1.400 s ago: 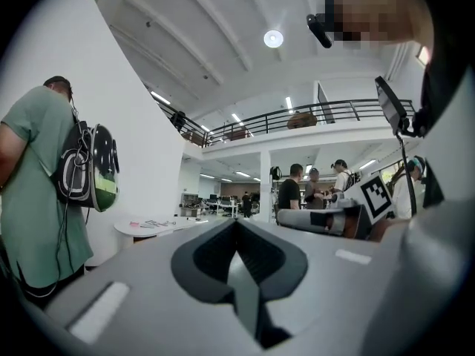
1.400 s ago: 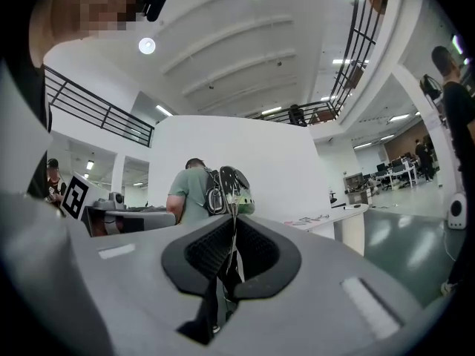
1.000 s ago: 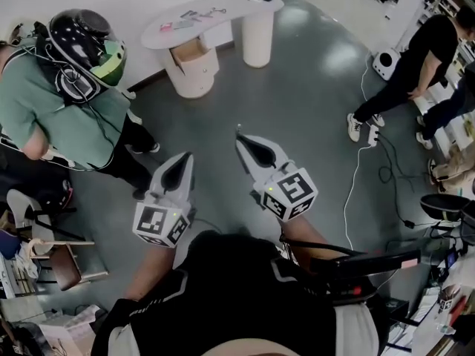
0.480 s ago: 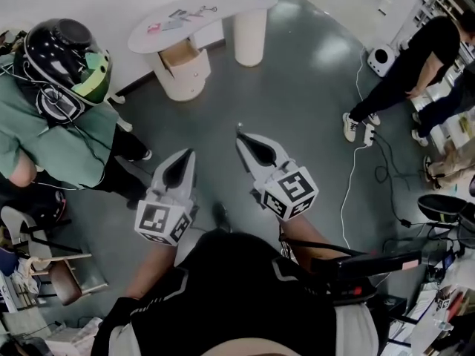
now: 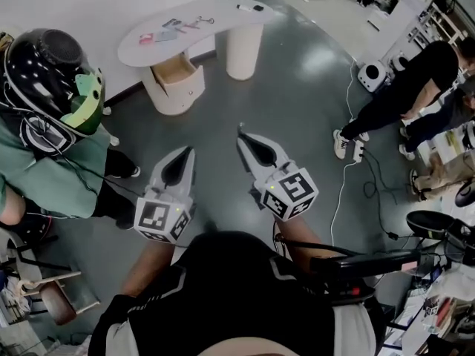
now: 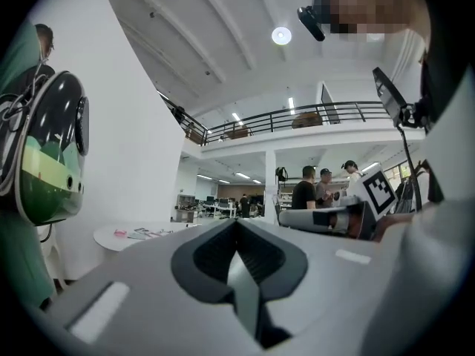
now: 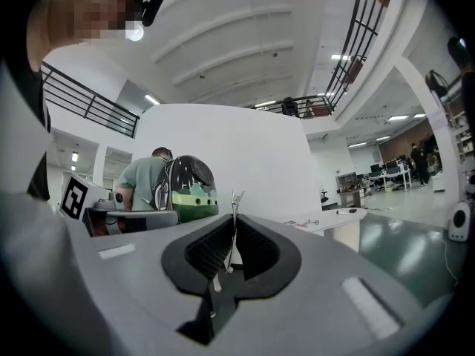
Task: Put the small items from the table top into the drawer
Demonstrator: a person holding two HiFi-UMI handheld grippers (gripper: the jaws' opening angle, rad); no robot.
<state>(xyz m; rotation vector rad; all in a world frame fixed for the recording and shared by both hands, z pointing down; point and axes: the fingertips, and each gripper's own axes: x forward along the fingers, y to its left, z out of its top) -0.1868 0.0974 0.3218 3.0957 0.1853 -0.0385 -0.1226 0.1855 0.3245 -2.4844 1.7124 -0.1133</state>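
Note:
A white curved table [image 5: 223,17] stands far ahead with small items on top: a pink one [image 5: 146,38], grey ones [image 5: 175,26] and a dark one [image 5: 249,7]. Under it a round pedestal has an open tan drawer [image 5: 177,68]. Both grippers are held level over the grey floor, well short of the table. My left gripper [image 5: 187,151] [image 6: 237,225] is shut with nothing in it. My right gripper [image 5: 241,133] [image 7: 234,217] is shut on a thin silvery metal piece [image 7: 234,199] that sticks up from between its tips [image 5: 239,127].
A person in a green top with a black domed backpack [image 5: 52,80] stands close at the left. Other people [image 5: 401,87] stand at the right beside a small white device [image 5: 369,73]. Cables [image 5: 349,176] run over the floor there. A stool [image 5: 52,299] is at the lower left.
The view has travelled across the floor: the backpack person has slid down and left and looms larger, and the table has shifted left. Both grippers keep their pose and stay shut.

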